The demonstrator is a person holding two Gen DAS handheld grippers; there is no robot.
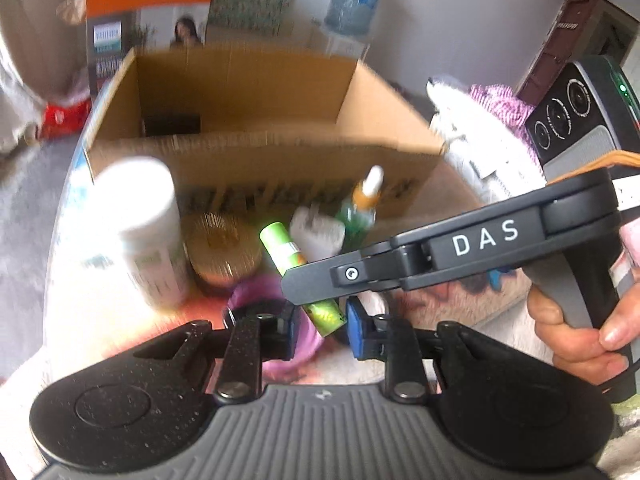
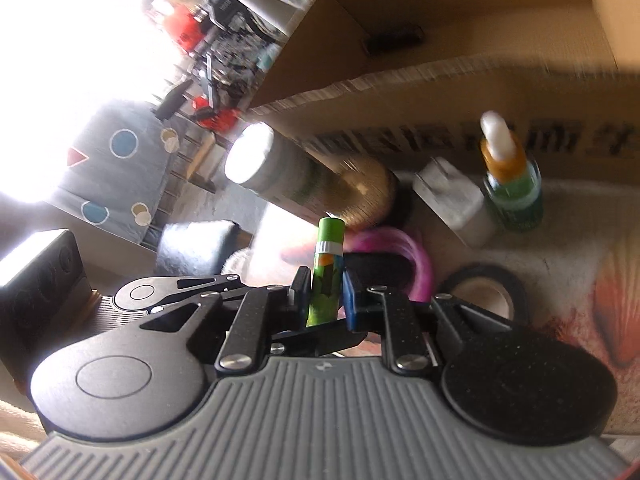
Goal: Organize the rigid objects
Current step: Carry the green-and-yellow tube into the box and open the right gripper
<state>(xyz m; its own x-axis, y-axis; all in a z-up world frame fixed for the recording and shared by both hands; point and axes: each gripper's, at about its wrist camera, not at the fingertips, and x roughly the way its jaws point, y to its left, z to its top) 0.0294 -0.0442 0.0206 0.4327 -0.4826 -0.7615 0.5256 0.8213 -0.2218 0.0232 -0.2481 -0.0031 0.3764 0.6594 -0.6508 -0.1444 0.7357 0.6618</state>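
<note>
My right gripper (image 2: pixel 326 296) is shut on a green tube (image 2: pixel 326 264) and holds it upright-tilted above the cloth; the tube also shows in the left wrist view (image 1: pixel 280 248) under the right gripper's black arm (image 1: pixel 460 252). My left gripper (image 1: pixel 322 330) is open and empty, its jaws either side of the tube's lower end (image 1: pixel 328 316). An open cardboard box (image 1: pixel 248 120) stands behind. In front of it are a white bottle (image 1: pixel 140 224), a gold-lidded jar (image 1: pixel 222 244), a white charger plug (image 1: pixel 316 232) and a green dropper bottle (image 1: pixel 360 208).
A pink ring-shaped object (image 2: pixel 404 256) and a roll of black tape (image 2: pixel 484 292) lie on the patterned cloth near the grippers. A small dark item (image 1: pixel 172 124) lies inside the box. White and pink cloths (image 1: pixel 480 120) are piled to the right.
</note>
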